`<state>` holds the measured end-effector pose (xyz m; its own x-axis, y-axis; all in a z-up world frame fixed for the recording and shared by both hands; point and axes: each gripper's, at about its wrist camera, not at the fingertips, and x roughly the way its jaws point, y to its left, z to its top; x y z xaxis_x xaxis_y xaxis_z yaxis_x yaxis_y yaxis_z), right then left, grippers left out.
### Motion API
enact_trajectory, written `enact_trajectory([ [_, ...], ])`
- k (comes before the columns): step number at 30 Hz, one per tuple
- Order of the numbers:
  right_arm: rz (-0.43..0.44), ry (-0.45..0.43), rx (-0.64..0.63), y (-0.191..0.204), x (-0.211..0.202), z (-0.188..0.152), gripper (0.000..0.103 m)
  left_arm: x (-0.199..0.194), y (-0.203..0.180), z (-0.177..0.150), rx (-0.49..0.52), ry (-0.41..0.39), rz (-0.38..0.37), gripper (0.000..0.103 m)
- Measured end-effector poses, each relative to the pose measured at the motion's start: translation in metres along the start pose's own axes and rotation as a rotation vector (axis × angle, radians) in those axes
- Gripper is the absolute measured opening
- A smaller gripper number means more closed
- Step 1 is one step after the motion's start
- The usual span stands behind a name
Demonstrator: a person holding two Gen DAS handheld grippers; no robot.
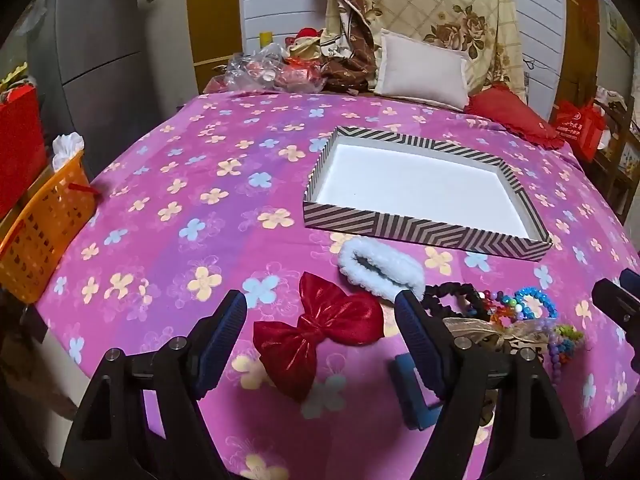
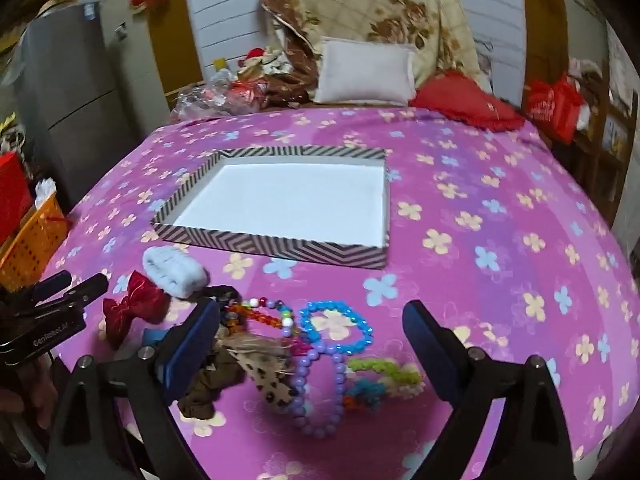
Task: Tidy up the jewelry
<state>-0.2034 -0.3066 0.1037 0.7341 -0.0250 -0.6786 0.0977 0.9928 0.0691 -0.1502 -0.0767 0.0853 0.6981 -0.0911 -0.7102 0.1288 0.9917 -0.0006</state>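
A shallow striped box (image 1: pixel 420 233) with a white floor sits empty on the pink flowered cloth; it also shows in the right wrist view (image 2: pixel 280 246). My left gripper (image 1: pixel 320 312) is open above a red bow (image 1: pixel 320 332). A white fluffy scrunchie (image 1: pixel 380 270) lies just beyond it. My right gripper (image 2: pixel 312 320) is open over a pile of jewelry: a blue bead bracelet (image 2: pixel 360 328), a purple bead bracelet (image 2: pixel 336 396), a multicolour bead string (image 2: pixel 264 308), a leopard-print bow (image 2: pixel 272 380) and a black scrunchie (image 1: pixel 452 296).
An orange basket (image 1: pixel 44 224) stands at the table's left edge. A white pillow (image 1: pixel 424 68), a red cushion (image 1: pixel 516 118), plastic bags (image 1: pixel 264 72) and bedding lie beyond the far edge. A grey fridge (image 1: pixel 100 40) stands at the left.
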Motion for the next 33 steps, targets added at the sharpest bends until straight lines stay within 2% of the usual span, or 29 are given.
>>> enact_trajectory([
  [2,0.005,-0.010,-0.008,0.012,-0.007,-0.002,0.095,-0.004,-0.005,-0.001,-0.008,-0.001,-0.001,0.076],
  [4,0.016,-0.024,-0.008,0.004,-0.009,-0.003,0.095,-0.006,-0.006,-0.003,-0.015,0.000,-0.006,0.076],
  [7,-0.003,0.007,-0.025,0.015,-0.007,-0.006,0.095,-0.006,-0.006,-0.005,-0.013,0.008,-0.010,0.076],
  [16,-0.021,0.048,-0.024,0.015,-0.008,-0.017,0.095,-0.013,-0.011,-0.012,-0.011,0.011,-0.021,0.076],
  [28,-0.053,0.066,-0.033,0.018,-0.015,-0.018,0.095,-0.028,-0.017,-0.014,-0.007,-0.004,-0.029,0.076],
  [33,-0.026,0.059,-0.004,0.016,-0.017,-0.017,0.095,-0.033,-0.018,-0.013,-0.010,-0.009,-0.035,0.076],
])
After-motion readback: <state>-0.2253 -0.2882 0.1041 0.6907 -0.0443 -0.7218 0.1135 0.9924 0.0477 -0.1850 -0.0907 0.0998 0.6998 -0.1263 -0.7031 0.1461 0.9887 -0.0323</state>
